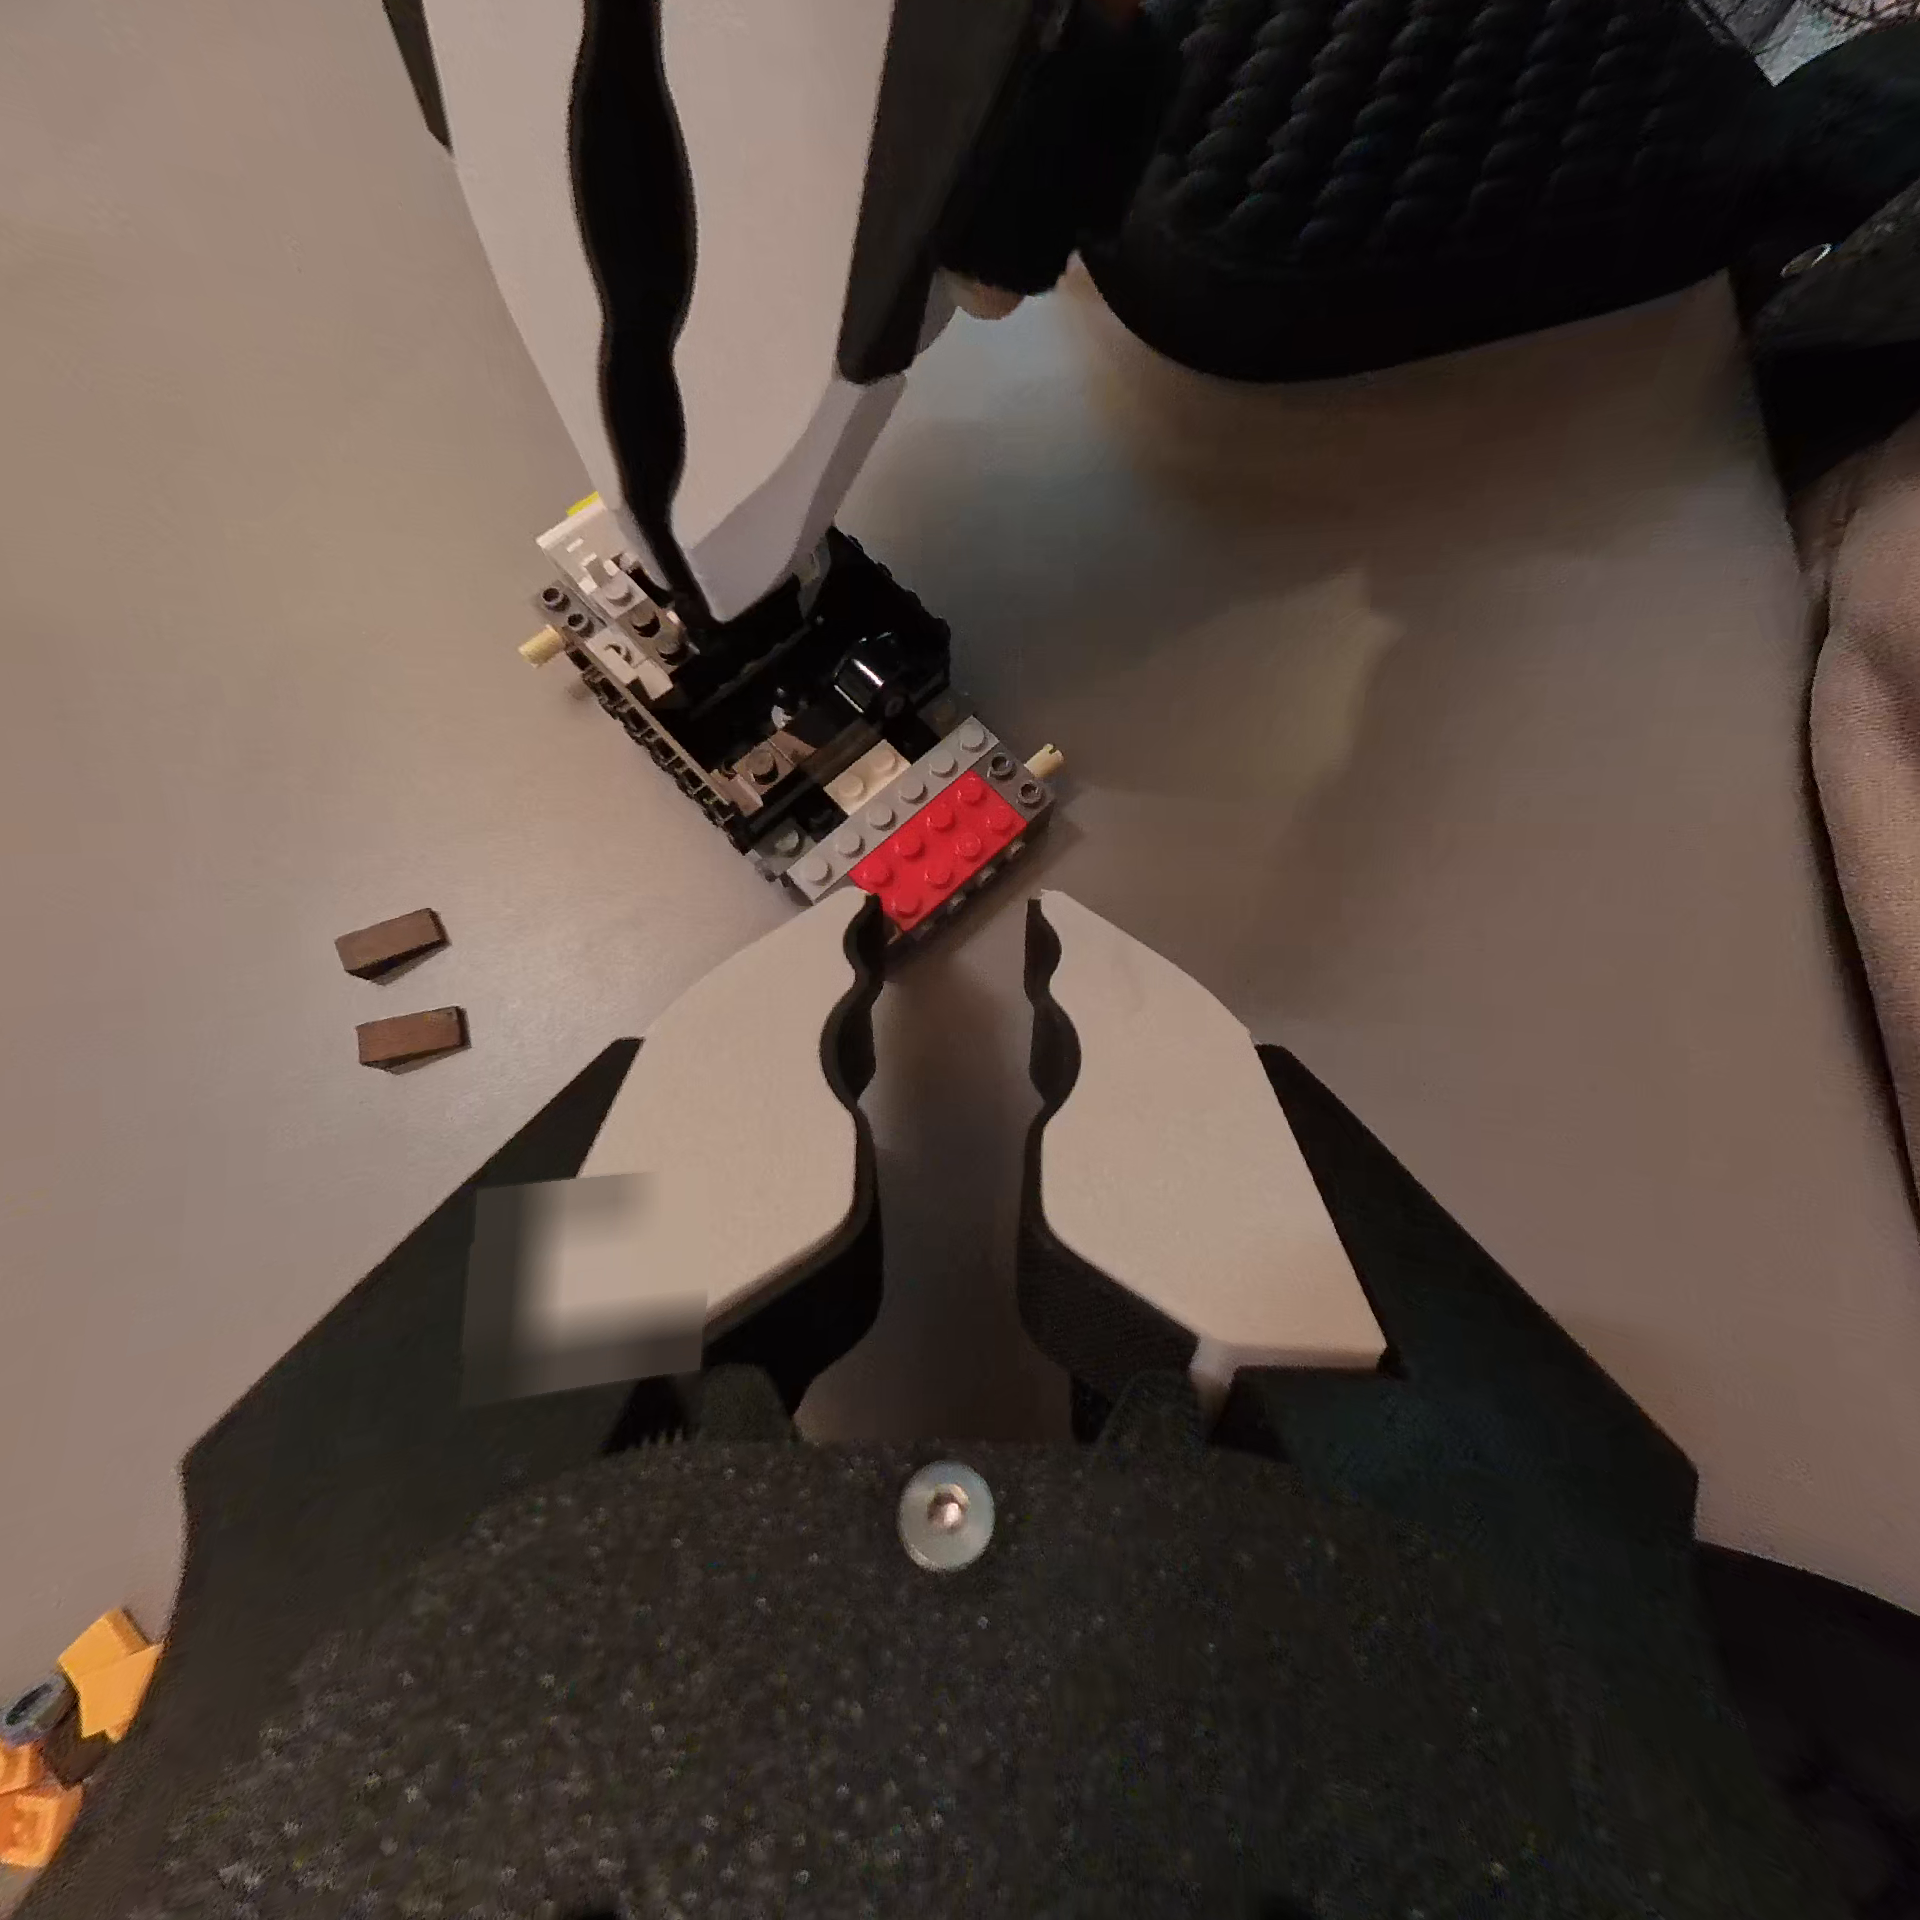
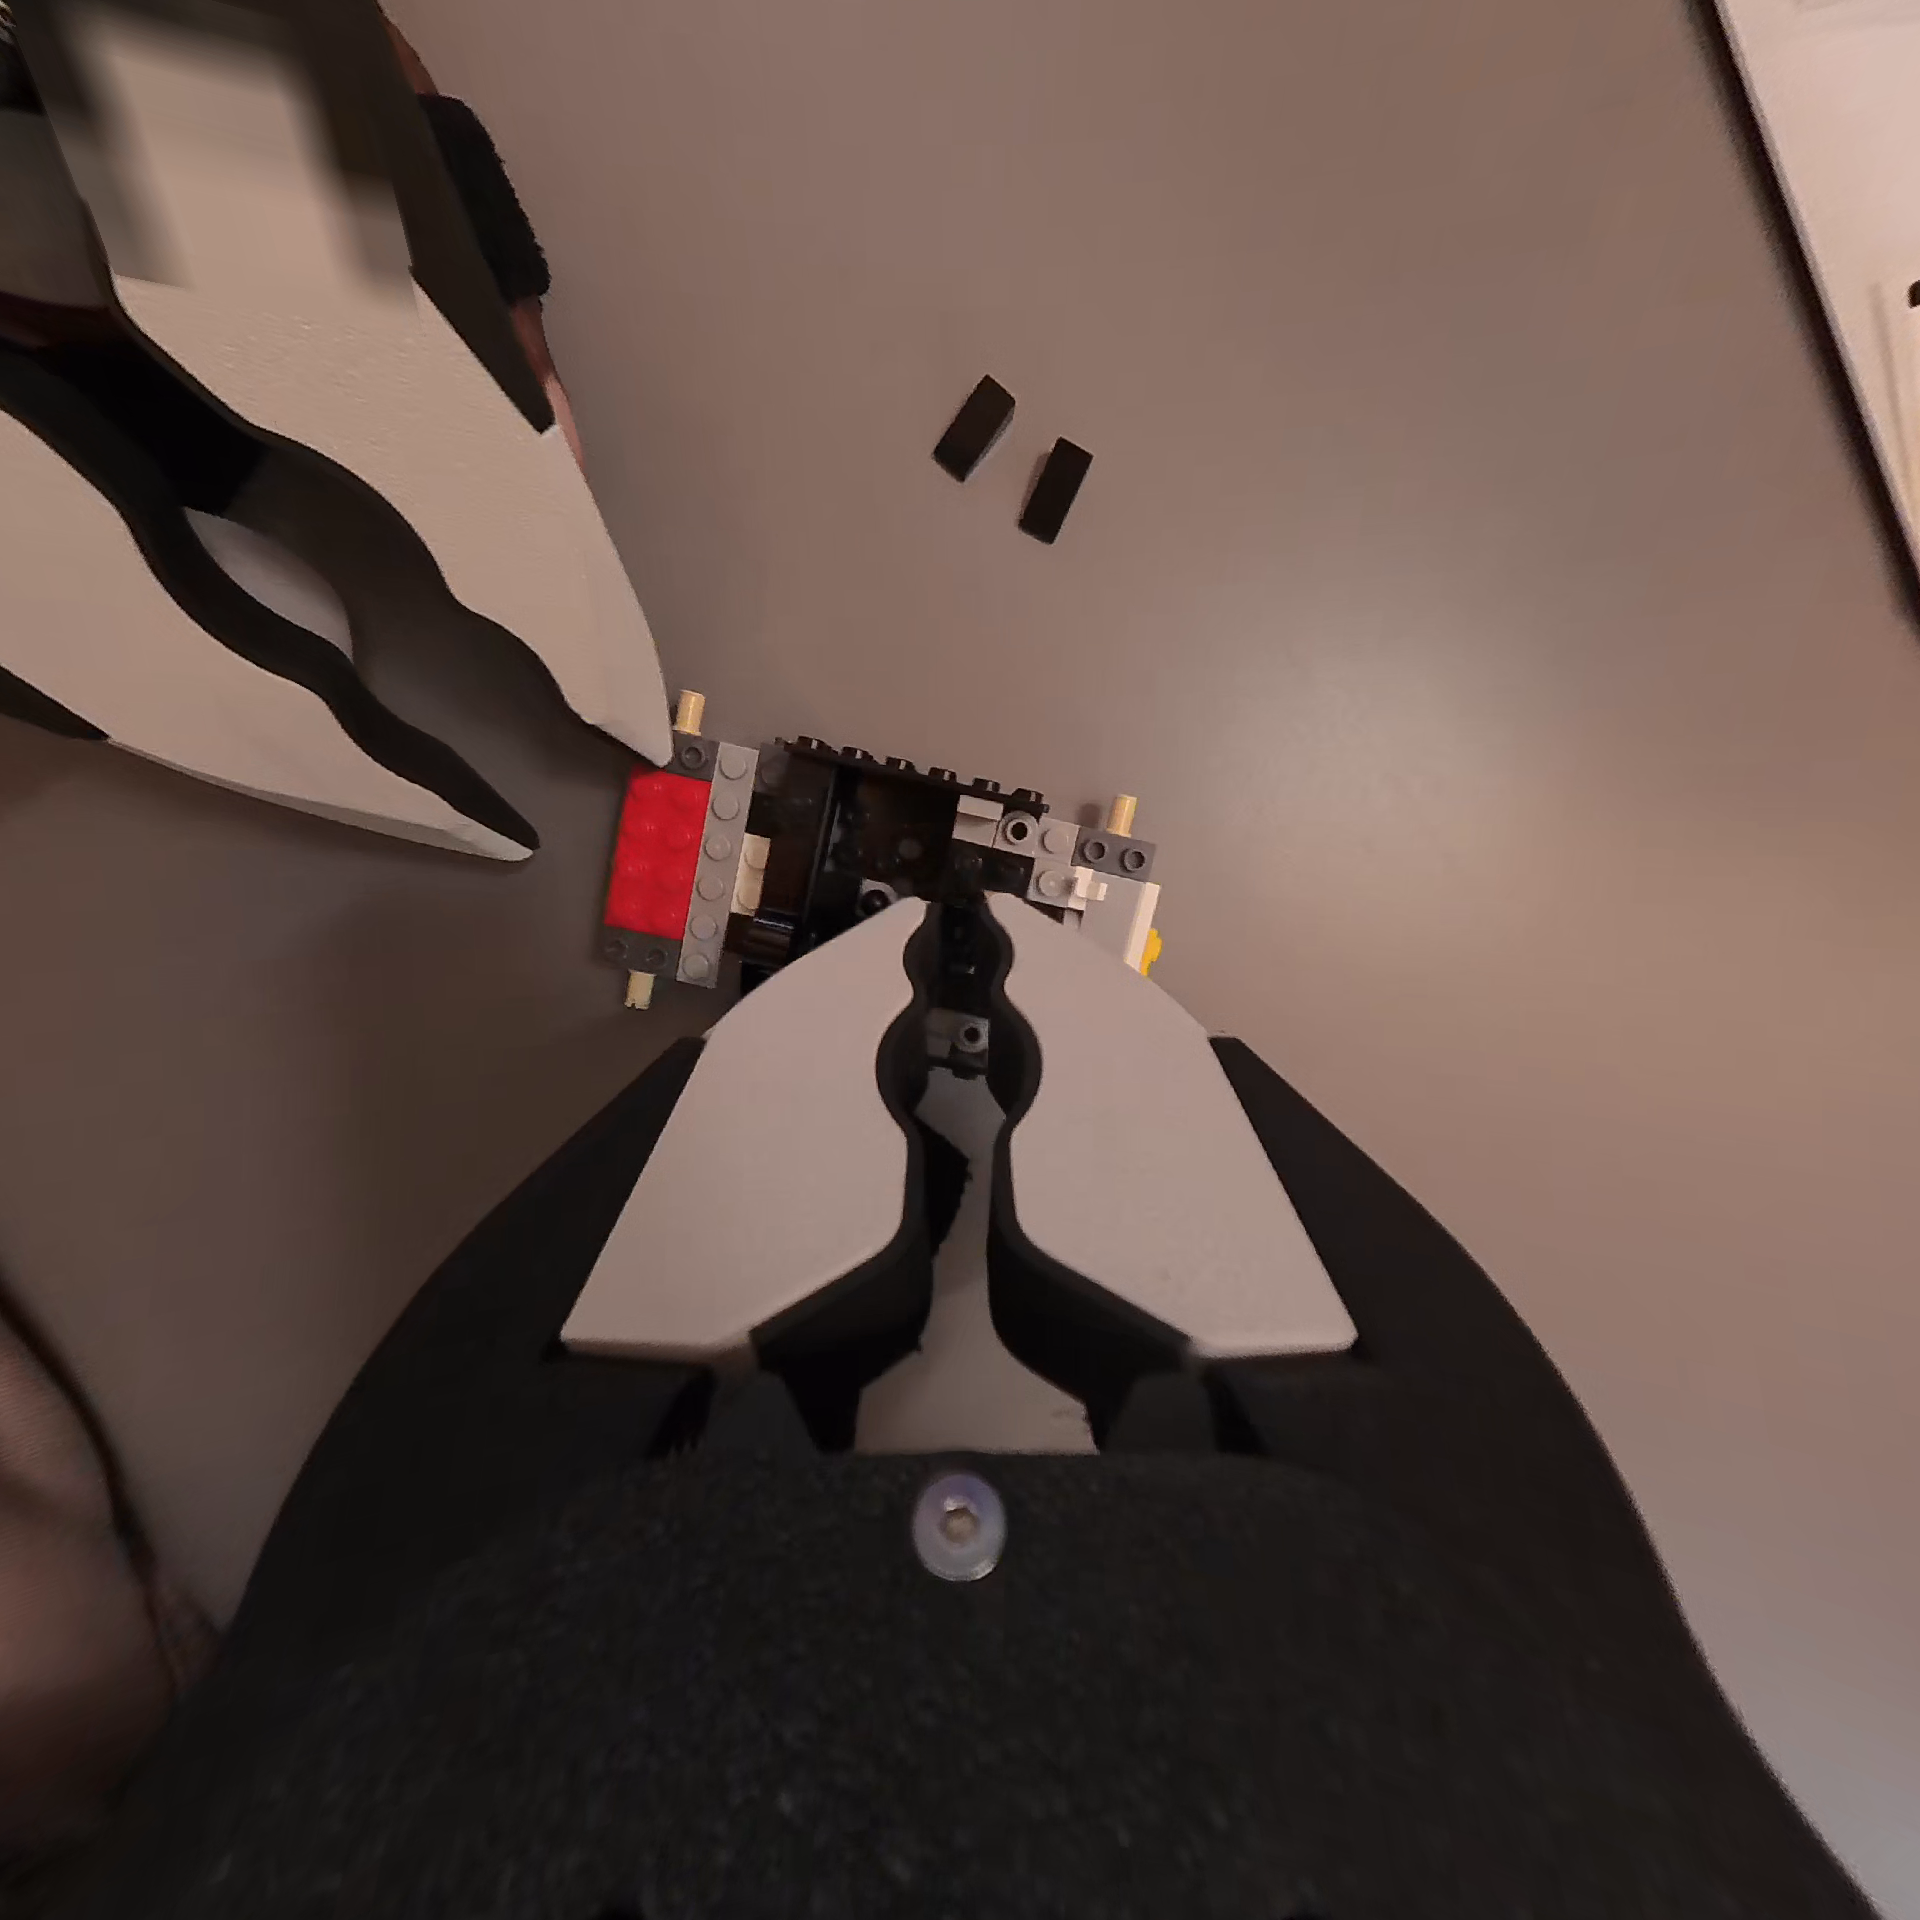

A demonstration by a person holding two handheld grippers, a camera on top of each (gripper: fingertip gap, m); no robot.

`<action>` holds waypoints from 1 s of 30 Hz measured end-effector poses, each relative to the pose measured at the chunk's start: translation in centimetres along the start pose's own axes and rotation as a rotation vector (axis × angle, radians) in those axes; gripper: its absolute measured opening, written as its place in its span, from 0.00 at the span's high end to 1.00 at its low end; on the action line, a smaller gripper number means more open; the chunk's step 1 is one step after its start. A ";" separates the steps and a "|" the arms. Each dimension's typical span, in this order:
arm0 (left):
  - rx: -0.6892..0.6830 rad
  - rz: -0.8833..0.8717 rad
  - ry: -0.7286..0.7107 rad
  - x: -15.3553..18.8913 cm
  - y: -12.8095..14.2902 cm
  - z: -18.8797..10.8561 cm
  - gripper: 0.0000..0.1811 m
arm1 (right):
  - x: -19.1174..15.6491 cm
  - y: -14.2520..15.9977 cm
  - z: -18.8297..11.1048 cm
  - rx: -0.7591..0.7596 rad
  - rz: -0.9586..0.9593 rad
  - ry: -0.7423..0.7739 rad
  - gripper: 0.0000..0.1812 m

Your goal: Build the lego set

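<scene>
A partly built lego model (image 1: 790, 707) lies on the grey table (image 1: 1403, 883). It has a black frame, grey plates, tan axle pins and a red plate (image 1: 940, 847) at one end. My left gripper (image 1: 951, 914) is open, its tips either side of the red end. My right gripper (image 1: 701, 613) comes in from the far side and is shut on the model's black wall near the white and grey end. In the right wrist view my right gripper (image 2: 961, 909) pinches the black part of the model (image 2: 883, 831), and the left gripper (image 2: 597, 800) is open at the red plate (image 2: 660, 852).
Two small dark tiles (image 1: 390, 943) (image 1: 412, 1035) lie loose on the table beside the model; they also show in the right wrist view (image 2: 974, 428) (image 2: 1057, 488). Orange and yellow pieces (image 1: 104, 1662) lie at the lower left. A white sheet (image 2: 1849, 260) lies at the table's edge. A black sleeve (image 1: 1455, 156) is behind. About 7 cm separates my left fingertips from my right.
</scene>
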State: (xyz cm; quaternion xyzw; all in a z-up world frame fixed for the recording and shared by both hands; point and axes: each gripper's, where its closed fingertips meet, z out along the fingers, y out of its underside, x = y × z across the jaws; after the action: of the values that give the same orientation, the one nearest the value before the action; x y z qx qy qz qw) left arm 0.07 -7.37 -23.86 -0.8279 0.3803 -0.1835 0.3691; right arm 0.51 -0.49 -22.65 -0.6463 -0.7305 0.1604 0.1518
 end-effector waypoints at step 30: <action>0.144 -0.079 -0.161 -3.2 -2.1 -1.8 0.84 | 0.0 0.2 0.2 -0.011 0.035 -0.066 0.97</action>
State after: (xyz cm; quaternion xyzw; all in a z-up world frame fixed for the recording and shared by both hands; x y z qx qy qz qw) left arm -1.99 -4.88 -21.20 -0.8256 0.3024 -0.1577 0.4495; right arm 0.62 -0.47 -22.89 -0.6542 -0.7244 0.1804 0.1215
